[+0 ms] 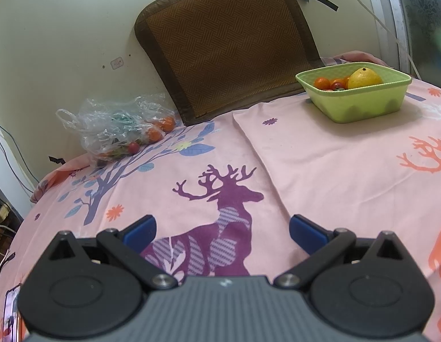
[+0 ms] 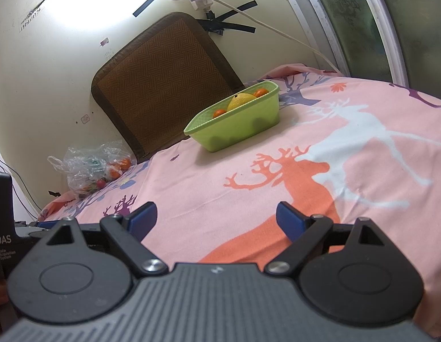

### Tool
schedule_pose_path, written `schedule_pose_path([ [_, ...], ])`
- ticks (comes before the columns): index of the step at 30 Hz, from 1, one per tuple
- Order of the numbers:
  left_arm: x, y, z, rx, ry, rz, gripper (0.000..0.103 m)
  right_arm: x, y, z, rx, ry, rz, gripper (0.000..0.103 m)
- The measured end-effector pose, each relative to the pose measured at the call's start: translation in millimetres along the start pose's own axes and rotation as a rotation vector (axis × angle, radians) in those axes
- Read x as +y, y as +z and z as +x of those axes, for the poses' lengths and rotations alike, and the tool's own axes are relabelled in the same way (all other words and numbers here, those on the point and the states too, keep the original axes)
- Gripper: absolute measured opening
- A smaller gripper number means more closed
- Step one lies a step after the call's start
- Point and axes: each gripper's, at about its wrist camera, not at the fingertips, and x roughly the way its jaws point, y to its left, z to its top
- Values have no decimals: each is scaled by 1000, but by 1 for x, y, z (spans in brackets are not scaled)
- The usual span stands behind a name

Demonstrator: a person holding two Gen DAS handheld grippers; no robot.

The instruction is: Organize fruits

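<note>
A: Where's the fruit rn?

B: Split in two. Green basket (image 1: 360, 105) sits on the bed (image 1: 320, 171), far side near the window. Inside: big yellow fruit (image 1: 364, 78), a couple of oranges (image 1: 321, 83), smth small and red w/ a green top beside them. The rest is in a clear plastic bag (image 1: 106, 125) at the far-left corner of the bed, against the wall – oranges (image 1: 160, 129) and one small red fruit (image 1: 133, 147) show thru the plastic, plus smth green I can't make out.

A: Bag and basket close?

B: No, well apart. A brown woven mat (image 1: 226, 42) leans on the wall between them; basket just in front of its right edge, bag by its left edge.

A: Grippers?

B: Left gripper (image 1: 222, 235) low over the pink deer-print sheet, blue pads (image 1: 140, 232) spread wide, nothing between them, purple deer right under it. Right gripper (image 2: 217, 223) same story – jaws wide, empty, over the orange deer. From the right wrist view the basket (image 2: 237, 122) is ahead and a bit up; bag (image 2: 89, 171) is off to the left. Edge of the left unit shows at that view's left border, so the two are side by side.

A: Either touching fruit?

B: No, both well short of basket and bag.
</note>
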Motion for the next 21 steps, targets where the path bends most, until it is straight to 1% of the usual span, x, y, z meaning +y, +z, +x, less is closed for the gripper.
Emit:
schedule_pose_path([
  [21, 0, 0, -1, -14, 23, 4, 103, 0, -1, 0, -3, 0, 0, 92],
])
